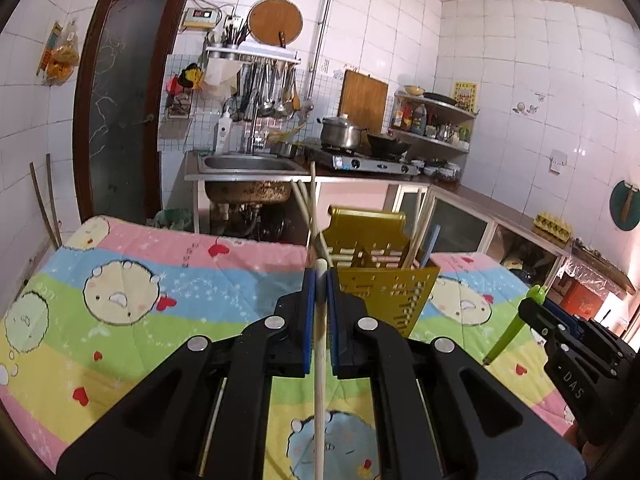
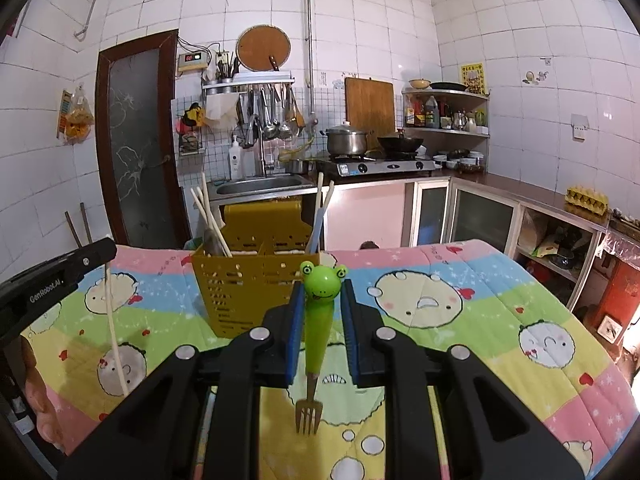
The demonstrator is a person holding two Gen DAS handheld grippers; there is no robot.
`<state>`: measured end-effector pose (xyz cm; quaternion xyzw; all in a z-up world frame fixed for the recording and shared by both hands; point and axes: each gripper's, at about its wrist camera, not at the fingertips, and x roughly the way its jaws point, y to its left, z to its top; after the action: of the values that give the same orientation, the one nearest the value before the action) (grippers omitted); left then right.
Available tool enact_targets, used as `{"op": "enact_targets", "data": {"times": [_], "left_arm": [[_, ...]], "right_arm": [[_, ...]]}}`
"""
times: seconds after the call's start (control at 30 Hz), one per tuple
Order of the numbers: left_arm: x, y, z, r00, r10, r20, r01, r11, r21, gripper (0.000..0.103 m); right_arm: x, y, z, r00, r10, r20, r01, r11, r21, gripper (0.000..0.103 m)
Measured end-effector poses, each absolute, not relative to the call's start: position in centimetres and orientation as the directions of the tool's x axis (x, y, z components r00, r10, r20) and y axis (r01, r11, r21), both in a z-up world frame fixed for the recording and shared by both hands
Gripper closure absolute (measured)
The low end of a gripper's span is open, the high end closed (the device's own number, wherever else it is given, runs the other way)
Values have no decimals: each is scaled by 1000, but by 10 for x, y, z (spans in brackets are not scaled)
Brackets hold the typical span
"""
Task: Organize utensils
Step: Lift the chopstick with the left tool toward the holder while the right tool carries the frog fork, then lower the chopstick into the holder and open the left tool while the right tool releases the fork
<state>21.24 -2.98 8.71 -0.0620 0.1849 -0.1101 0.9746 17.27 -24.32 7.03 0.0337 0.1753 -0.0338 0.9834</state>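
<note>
Green frog-handled fork (image 2: 319, 312) hangs tines-down, clamped in the right gripper (image 2: 320, 320), while the left gripper (image 1: 321, 304) pinches a pale chopstick (image 1: 319, 360) before the yellow holder (image 2: 240, 296).

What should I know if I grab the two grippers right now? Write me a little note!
Left gripper: shut on a chopstick, held up off the quilt.
Right gripper: shut on a frog fork, tines down.
Holder: stands on the quilt just ahead, already holding chopsticks and a few other utensils.
Done: some utensils are in.
Left: drop the chopstick and the fork into the holder.
</note>
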Motion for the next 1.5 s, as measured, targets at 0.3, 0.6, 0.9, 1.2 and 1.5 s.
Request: {"op": "enact_targets", "data": {"times": [0.3,0.6,0.9,1.2,1.5], "left_arm": [[228,-45,145,938,-266,-223,240,961,-138,98],[260,-58,212,964,-259,-50,252,961,-113,98],[312,-81,221,960,-281,10,281,956,-87,98],[355,-85,169,952,-295,-82,286,952,-106,98],[360,-69,134,948,-272,-166,261,961,-88,98]], "right_arm": [[191,-242,114,963,-44,-265,56,998,38,84],[235,-247,173,986,-53,-160,58,998,27,84],[294,-251,181,985,-5,-175,21,996,89,84],[324,-252,142,966,6,-258,12,998,68,84],[329,-250,113,947,12,-320,11,997,70,84]]}}
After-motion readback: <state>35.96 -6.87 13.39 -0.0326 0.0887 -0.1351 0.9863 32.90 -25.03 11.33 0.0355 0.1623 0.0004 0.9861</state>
